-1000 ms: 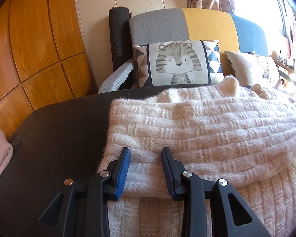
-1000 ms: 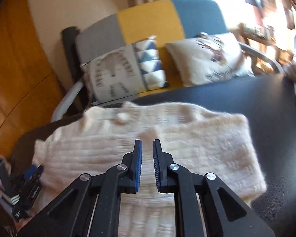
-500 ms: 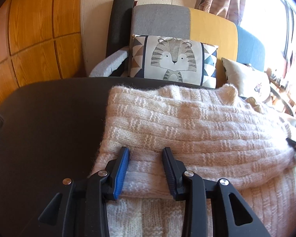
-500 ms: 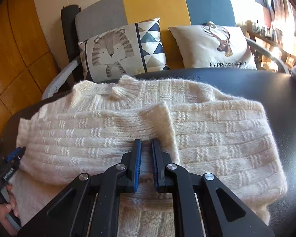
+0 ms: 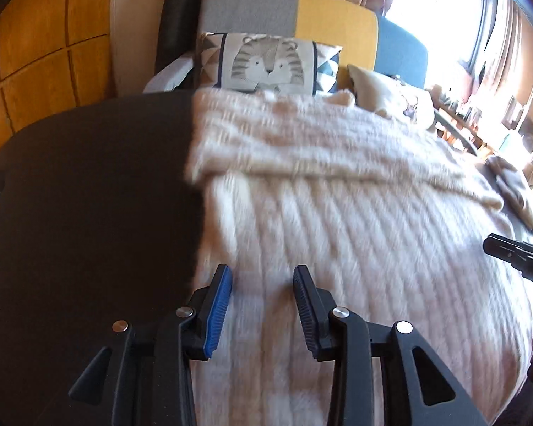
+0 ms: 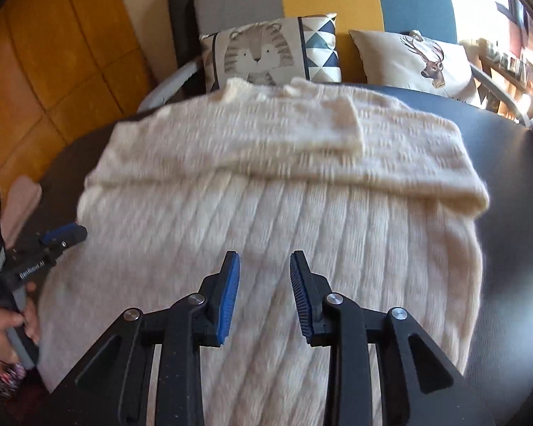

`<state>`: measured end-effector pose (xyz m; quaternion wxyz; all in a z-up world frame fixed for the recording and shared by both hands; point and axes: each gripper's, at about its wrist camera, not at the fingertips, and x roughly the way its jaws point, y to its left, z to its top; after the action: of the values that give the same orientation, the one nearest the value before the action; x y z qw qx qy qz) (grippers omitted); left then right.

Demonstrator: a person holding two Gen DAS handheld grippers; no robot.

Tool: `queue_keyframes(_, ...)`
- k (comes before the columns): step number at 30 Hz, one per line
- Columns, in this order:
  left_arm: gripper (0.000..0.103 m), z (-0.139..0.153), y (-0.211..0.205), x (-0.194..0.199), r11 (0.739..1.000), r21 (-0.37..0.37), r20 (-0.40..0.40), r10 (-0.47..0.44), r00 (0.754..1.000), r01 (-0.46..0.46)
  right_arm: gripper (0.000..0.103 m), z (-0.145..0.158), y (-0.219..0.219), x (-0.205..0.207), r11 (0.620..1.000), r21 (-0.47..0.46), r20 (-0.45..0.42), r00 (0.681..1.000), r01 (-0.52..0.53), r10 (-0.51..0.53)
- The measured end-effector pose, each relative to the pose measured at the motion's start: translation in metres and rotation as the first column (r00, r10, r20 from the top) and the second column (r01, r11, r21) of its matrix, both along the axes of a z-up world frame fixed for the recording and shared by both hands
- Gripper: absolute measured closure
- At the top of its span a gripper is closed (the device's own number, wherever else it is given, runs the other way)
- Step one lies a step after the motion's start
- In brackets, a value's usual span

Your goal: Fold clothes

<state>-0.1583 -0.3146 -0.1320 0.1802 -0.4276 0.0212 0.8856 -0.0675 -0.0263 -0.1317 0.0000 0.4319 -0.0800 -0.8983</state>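
1. Left wrist view: the left gripper (image 5: 262, 285) hangs over the near left edge of the cream chunky-knit sweater (image 5: 355, 234), jaws about half apart with nothing clamped; knit shows below the gap, and whether the tips touch it I cannot tell. The sweater lies flat on the dark round table (image 5: 88, 195), spreading ahead and to the right of the tool, its folded-over sleeve band (image 5: 319, 149) crossing well ahead of the fingers.

2. Same view: the collar end points away from the tool toward the tiger-print cushion (image 5: 266, 64), so the long axis runs straight ahead from the jaws.

3. Right wrist view: the right gripper (image 6: 264, 282) is over the sweater's lower body, jaws opening and empty, cloth beneath them only. The left gripper appears far off to its left at the garment's edge.

4. Same view: by my judgement the sleeves are already folded in, and the lengthwise fold is next. That calls for both tools to drop to the hem nearest them, pinch it, and carry it forward toward the collar.
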Motion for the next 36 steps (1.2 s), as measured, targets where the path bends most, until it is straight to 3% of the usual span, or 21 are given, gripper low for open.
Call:
queue_keyframes(5, 0.066, -0.003, -0.007, 0.014, 1.000, -0.018, -0.027, -0.015, 1.000, 0.015, 0.071, -0.012, -0.006, 0.022, 0.990, 0.141, -0.026, 1.000, 0.003, 0.001)
queue_keyframes(10, 0.066, -0.002, -0.019, 0.017, 1.000, 0.020, -0.032, -0.021, 0.999, 0.022, 0.069, -0.011, -0.002, 0.023, 0.992, 0.122, -0.052, 0.999, 0.015, -0.009)
queue_keyframes(13, 0.066, 0.000, -0.033, 0.027, 0.996, 0.091, -0.028, 0.014, 1.000, -0.012, 0.068, -0.003, 0.001, 0.032, 0.997, 0.067, -0.074, 0.997, 0.037, -0.032)
queue_keyframes(16, 0.066, -0.001, -0.047, 0.045, 0.991, 0.123, -0.048, 0.059, 0.997, -0.052, 0.068, 0.012, -0.004, 0.036, 0.997, -0.075, -0.120, 0.993, -0.005, -0.005)
queue_keyframes(17, 0.066, -0.002, -0.050, 0.051, 0.991, 0.122, -0.058, 0.062, 0.996, -0.055, 0.071, 0.019, -0.013, 0.029, 0.995, -0.093, -0.125, 0.992, -0.038, 0.026)
queue_keyframes(18, 0.066, -0.005, -0.051, 0.056, 0.991, 0.120, -0.068, 0.062, 0.996, -0.053, 0.084, 0.026, -0.024, 0.020, 0.992, -0.101, -0.127, 0.990, -0.077, 0.063)
queue_keyframes(19, 0.066, -0.007, -0.051, 0.060, 0.992, 0.119, -0.079, 0.061, 0.995, -0.051, 0.087, 0.032, -0.037, 0.008, 0.986, -0.120, -0.128, 0.986, -0.120, 0.104)
queue_keyframes(22, 0.066, -0.014, -0.049, 0.067, 0.996, 0.087, -0.128, 0.045, 0.991, -0.034, 0.087, 0.043, -0.087, -0.039, 0.956, -0.171, -0.110, 0.969, -0.236, 0.220)
queue_keyframes(27, 0.066, -0.019, -0.044, 0.079, 1.000, 0.025, -0.216, 0.007, 0.976, -0.001, 0.087, 0.032, -0.180, -0.107, 0.916, -0.072, -0.040, 0.919, -0.395, 0.393)
queue_keyframes(36, 0.065, -0.021, -0.050, 0.081, 0.998, 0.061, -0.229, -0.002, 0.973, 0.017, 0.087, -0.006, -0.237, -0.173, 0.919, -0.013, 0.098, 0.914, -0.395, 0.394)
